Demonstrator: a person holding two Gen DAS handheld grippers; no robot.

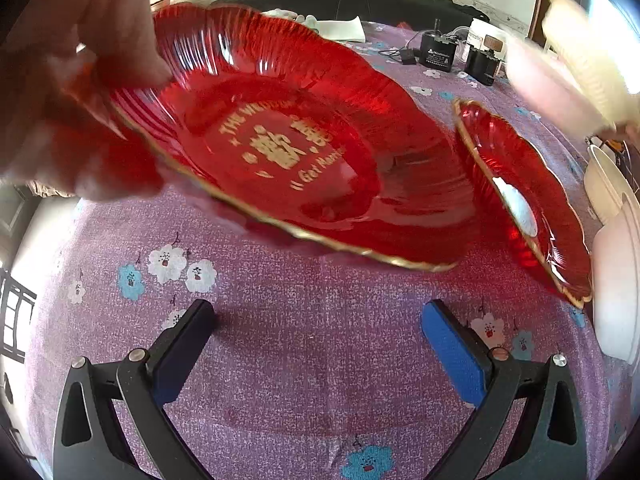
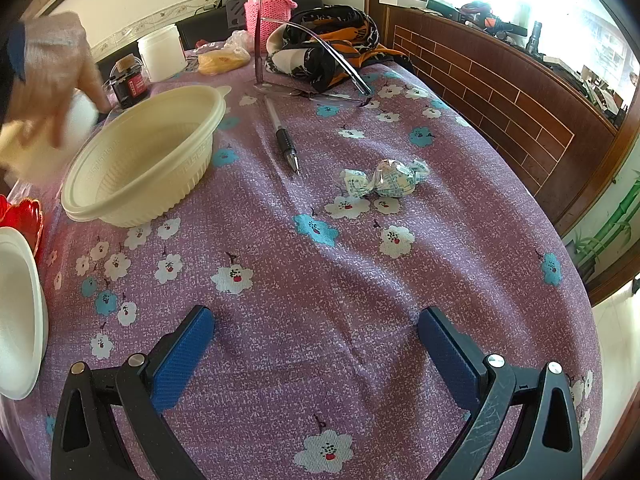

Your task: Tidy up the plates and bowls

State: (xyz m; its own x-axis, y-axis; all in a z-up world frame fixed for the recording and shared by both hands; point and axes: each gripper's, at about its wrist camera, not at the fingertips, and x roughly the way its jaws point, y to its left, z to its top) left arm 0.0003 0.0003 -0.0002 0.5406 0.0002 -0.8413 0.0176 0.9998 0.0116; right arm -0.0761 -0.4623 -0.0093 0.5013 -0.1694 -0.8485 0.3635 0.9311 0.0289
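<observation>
- A bare hand (image 1: 76, 92) lifts the large red ribbed glass plate with gold lettering (image 1: 288, 152) by its far-left rim, tilted above the purple floral tablecloth (image 1: 300, 340).
- The left gripper (image 1: 320, 344) hangs below that plate, jaws wide apart, holding nothing.
- A smaller red glass plate (image 1: 524, 200) lies right of it, beside white bowls (image 1: 616, 280).
- The cream plastic bowl (image 2: 140, 160) stands ahead-left of the right gripper (image 2: 316, 348), which is spread open and empty.
- Judged progress: early; plates and bowls remain unstacked.
</observation>
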